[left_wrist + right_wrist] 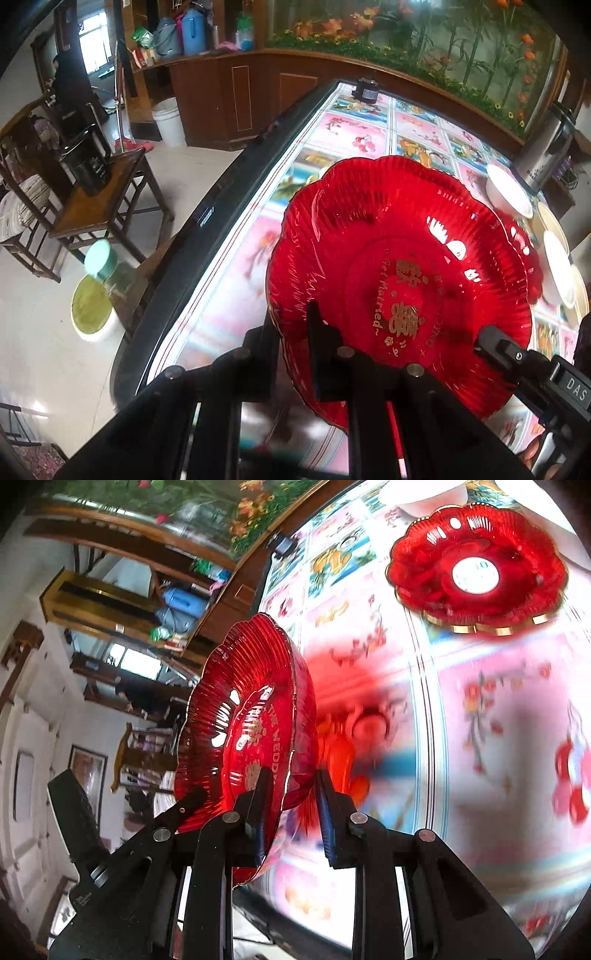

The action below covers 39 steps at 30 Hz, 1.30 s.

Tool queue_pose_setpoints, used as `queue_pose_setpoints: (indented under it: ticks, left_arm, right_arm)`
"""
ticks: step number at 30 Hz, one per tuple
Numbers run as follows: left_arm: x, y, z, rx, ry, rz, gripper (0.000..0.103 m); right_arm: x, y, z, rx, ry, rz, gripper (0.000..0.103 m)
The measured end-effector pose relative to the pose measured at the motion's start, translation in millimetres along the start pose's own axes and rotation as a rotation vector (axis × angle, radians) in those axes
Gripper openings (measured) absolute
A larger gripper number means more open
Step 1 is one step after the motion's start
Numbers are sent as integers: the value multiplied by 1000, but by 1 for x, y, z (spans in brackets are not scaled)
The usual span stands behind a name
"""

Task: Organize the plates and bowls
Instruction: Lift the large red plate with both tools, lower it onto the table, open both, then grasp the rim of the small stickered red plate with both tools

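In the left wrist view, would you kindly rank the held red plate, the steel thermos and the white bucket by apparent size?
1. Red plate, though its nearness to the camera inflates it.
2. Steel thermos and white bucket look alike; unranked.

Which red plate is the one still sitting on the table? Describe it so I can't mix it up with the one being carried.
Start from the long table with the pink floral covering. Towards its far end, beside a white bowl, lies a red scalloped plate. Unlike the held red plate, which both grippers clamp by the rim, tilted, showing gold lettering, this one has a gold-trimmed edge and a bright white round centre.
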<state>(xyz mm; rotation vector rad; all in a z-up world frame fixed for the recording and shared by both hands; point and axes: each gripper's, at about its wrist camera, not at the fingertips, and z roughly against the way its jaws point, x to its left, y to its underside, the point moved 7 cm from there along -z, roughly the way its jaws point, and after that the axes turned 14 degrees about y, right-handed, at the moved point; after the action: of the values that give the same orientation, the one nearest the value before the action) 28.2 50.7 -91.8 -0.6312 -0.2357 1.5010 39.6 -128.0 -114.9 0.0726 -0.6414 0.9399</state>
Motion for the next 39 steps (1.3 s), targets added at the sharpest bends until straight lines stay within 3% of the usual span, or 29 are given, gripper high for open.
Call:
queue_pose_setpoints:
  ticks: [12,20,21,23,25,28,30,35,39]
  left_arm:
    - [19,26,-29,63,-22,41,14]
    - [15,42,-15,55,-77,-2,20]
    - [14,43,-10,42,-98,-15,22]
    - [14,46,9,-6,-152,-30,41]
    - [14,46,28,-63,-192,-32,51]
    - [11,44,56,-149,-252,-58,63]
    - [11,44,65,-165,-263,-50,65]
    - [-14,44,79,-219,-133,-27,65]
    - [-63,41,76,-185,91,-33,65]
  right_arm:
    - [-14,15,-29,51,66,11,23]
    - [-5,16,-25,60,76,85,28]
    - [-4,15,-21,48,84,101,28]
    - [-7,12,-8,14,99,123,28]
    - [-15,9,7,-22,103,139,28]
    - [-37,-3,35,-96,117,133,28]
    - [-54,-10,53,-127,118,109,28]
    - [-103,-34,93,-221,148,21,28]
    - [-133,-51,110,-258,158,-53,28]
